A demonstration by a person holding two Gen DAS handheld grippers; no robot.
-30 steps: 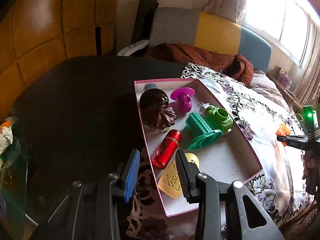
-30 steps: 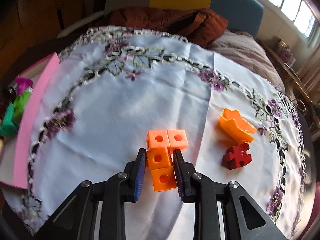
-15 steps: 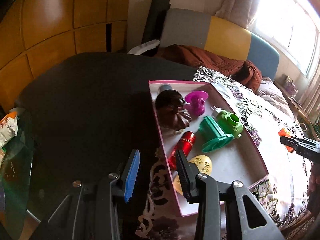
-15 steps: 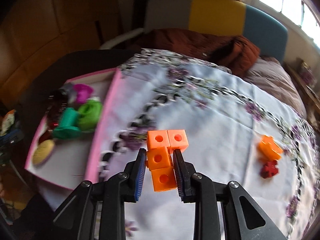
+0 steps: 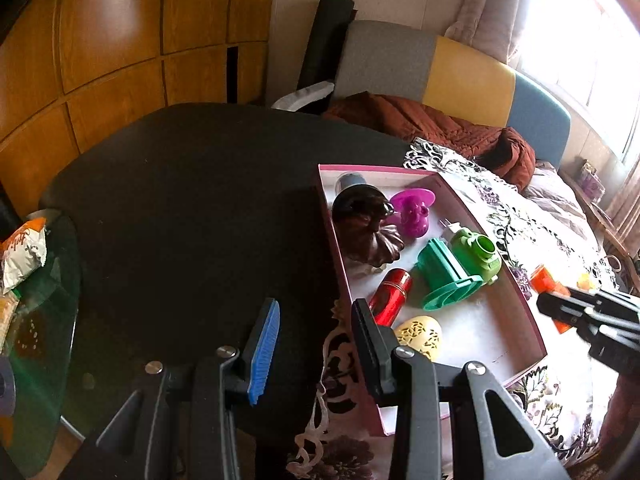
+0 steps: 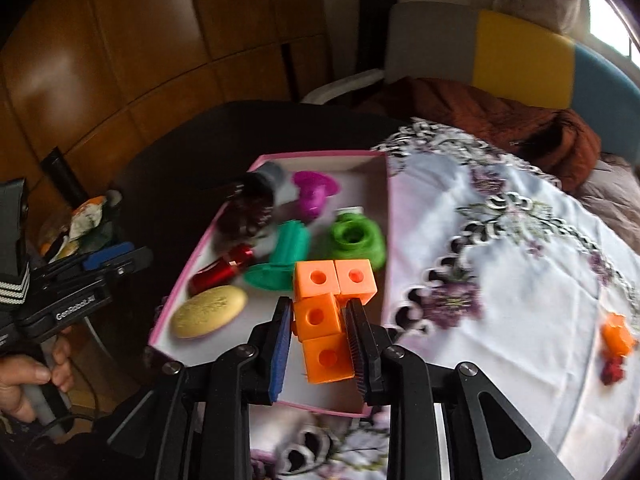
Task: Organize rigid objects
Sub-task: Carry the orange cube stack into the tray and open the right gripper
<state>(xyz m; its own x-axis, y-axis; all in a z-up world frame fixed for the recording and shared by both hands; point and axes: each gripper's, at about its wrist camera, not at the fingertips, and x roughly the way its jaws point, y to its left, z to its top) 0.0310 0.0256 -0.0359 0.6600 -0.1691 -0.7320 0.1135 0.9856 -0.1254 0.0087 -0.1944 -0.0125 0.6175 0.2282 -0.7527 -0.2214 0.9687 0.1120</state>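
I can read one label: white letters on the black body of the left gripper (image 6: 116, 258), at nine o'clock in my right wrist view. They look like "GenRobot.AI", though the print is small. The snack bag (image 5: 22, 246), at nine o'clock in my left wrist view, carries script I cannot make out.

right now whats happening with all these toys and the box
The right gripper is clamped on an orange piece made of joined cubes with round holes, held above the near end of the shallow pink-rimmed box. The left gripper hangs open and empty beside the box. A small orange block and a dark red piece lie on the white flowered tablecloth.
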